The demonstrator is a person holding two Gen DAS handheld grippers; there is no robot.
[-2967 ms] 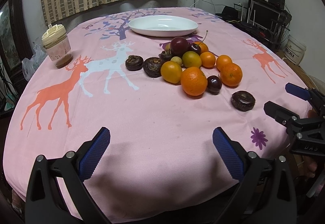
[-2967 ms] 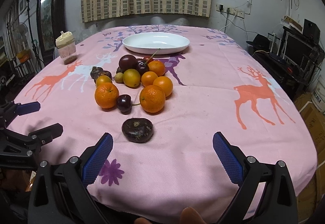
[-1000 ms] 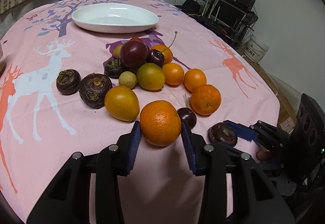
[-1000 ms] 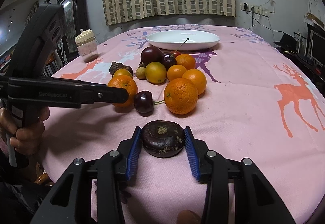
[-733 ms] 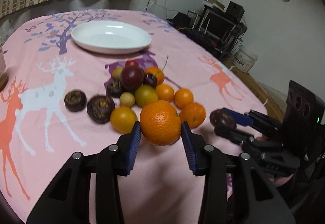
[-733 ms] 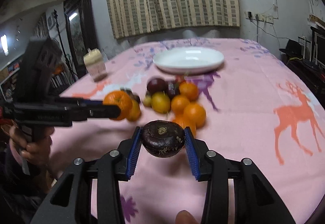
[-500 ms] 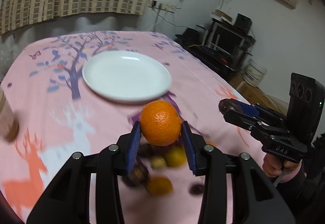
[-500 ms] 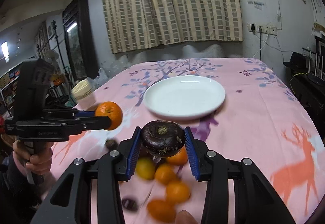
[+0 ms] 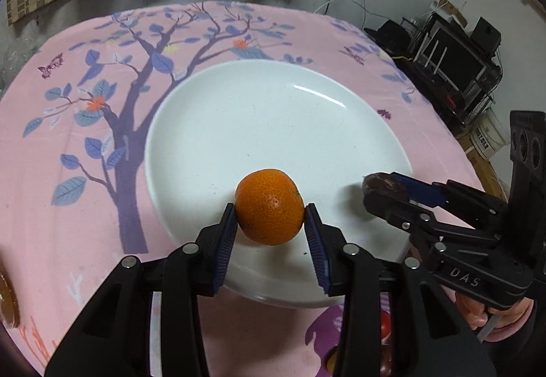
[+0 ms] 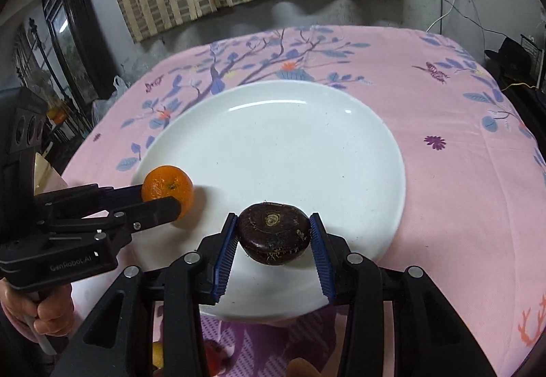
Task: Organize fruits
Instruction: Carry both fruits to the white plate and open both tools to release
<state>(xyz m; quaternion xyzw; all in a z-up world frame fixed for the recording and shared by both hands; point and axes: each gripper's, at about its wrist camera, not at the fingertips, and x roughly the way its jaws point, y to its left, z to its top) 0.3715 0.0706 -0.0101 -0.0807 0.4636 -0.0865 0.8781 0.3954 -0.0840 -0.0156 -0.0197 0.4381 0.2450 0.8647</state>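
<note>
My left gripper (image 9: 270,233) is shut on an orange (image 9: 269,206) and holds it low over the near part of the white plate (image 9: 259,117). My right gripper (image 10: 274,237) is shut on a dark brown water chestnut (image 10: 274,233) and holds it over the plate's (image 10: 290,151) near edge. In the left wrist view the right gripper (image 9: 385,189) comes in from the right with the chestnut (image 9: 382,184). In the right wrist view the left gripper (image 10: 163,196) comes in from the left with the orange (image 10: 167,189). The plate holds no fruit.
The plate lies on a pink tablecloth (image 9: 85,138) printed with a tree. Bits of other fruit show below the grippers (image 10: 157,354). A jar's edge (image 9: 5,302) is at the far left. Shelves and electronics (image 9: 454,66) stand off the table's right side.
Both grippers have carried their fruit forward from above the fruit pile to low over the plate. The plate now fills both views.
</note>
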